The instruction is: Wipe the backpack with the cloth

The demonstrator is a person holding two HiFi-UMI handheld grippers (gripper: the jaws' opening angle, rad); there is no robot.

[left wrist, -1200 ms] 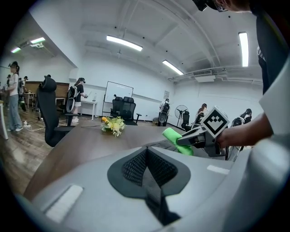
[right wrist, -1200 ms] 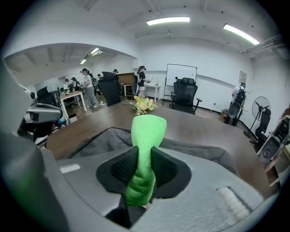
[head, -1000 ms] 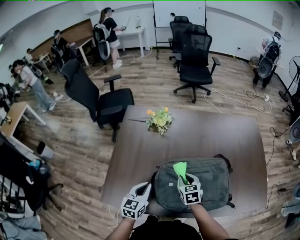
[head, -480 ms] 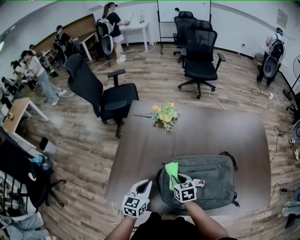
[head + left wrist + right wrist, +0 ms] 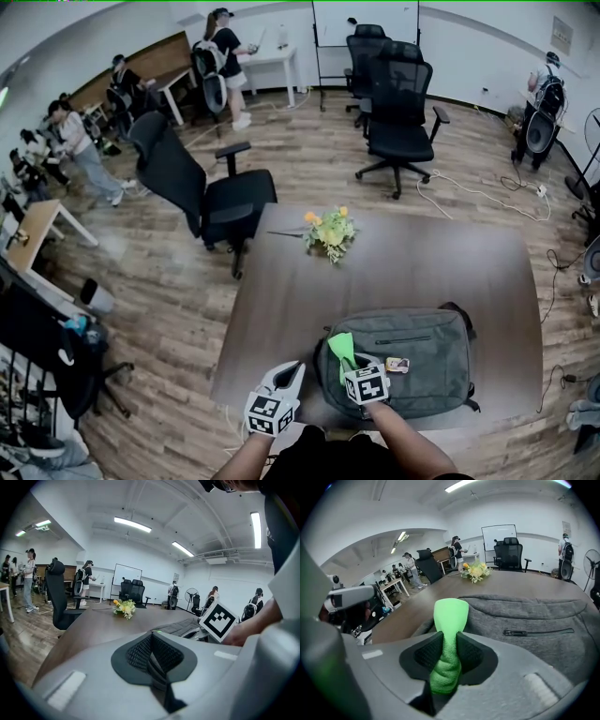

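A grey backpack (image 5: 412, 358) lies flat at the near edge of the brown table (image 5: 412, 262). My right gripper (image 5: 349, 362) is shut on a bright green cloth (image 5: 341, 349), whose free end rests on the backpack's left part. In the right gripper view the cloth (image 5: 449, 620) sticks out between the jaws over the grey backpack (image 5: 525, 620). My left gripper (image 5: 289, 376) hovers off the table's near left edge, jaws pressed together on nothing. The left gripper view shows the backpack (image 5: 180, 626) to the right and the right gripper's marker cube (image 5: 218, 619).
A small bunch of yellow flowers (image 5: 330, 231) lies at the table's far left. A black office chair (image 5: 202, 192) stands by the far left corner, two more (image 5: 398, 103) beyond. Several people stand at desks at the back left. Cables run over the floor on the right.
My right gripper has dragged the green cloth leftward and toward me across the backpack. The left gripper has barely moved.
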